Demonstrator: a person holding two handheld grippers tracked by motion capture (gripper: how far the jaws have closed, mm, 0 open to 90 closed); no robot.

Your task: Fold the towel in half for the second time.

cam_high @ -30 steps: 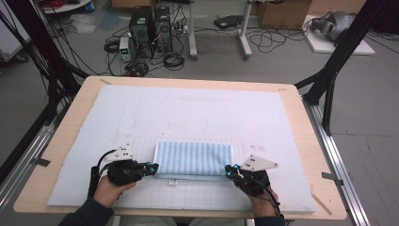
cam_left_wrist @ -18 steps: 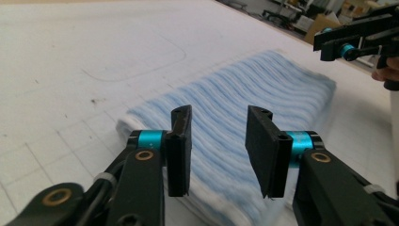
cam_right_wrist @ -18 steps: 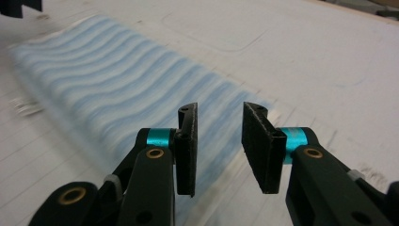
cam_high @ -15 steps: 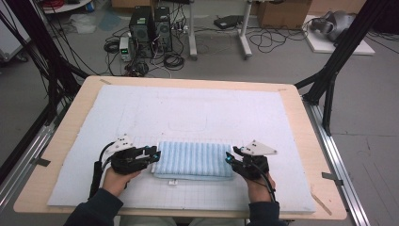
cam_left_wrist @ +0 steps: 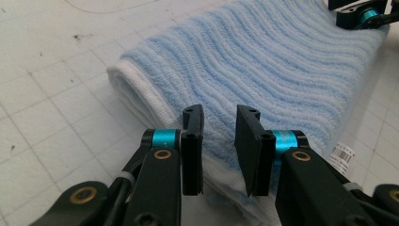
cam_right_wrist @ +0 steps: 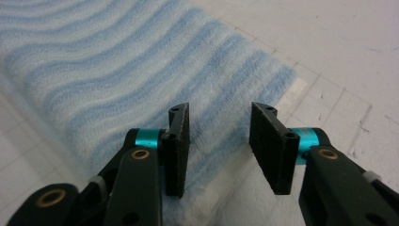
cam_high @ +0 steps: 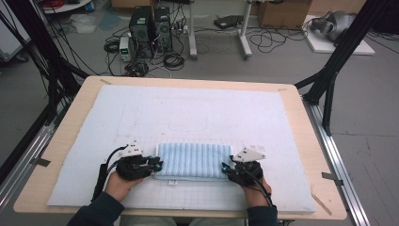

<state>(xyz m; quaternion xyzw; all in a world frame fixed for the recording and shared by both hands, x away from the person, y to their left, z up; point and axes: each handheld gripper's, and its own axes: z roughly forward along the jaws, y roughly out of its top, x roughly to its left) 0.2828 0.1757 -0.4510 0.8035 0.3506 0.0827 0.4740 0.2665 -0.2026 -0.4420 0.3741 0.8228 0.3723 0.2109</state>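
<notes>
Folded light-blue striped terry towel (cam_high: 194, 160) lies flat on the white gridded mat (cam_high: 197, 113) near the table's front edge, a small barcode label at its near hem. Left gripper (cam_left_wrist: 219, 141) sits at the towel's left end, jaws parted and just closing a little, pinching nothing. Right gripper (cam_right_wrist: 220, 141) hovers at the right end, jaws just opening, gripping nothing.
</notes>
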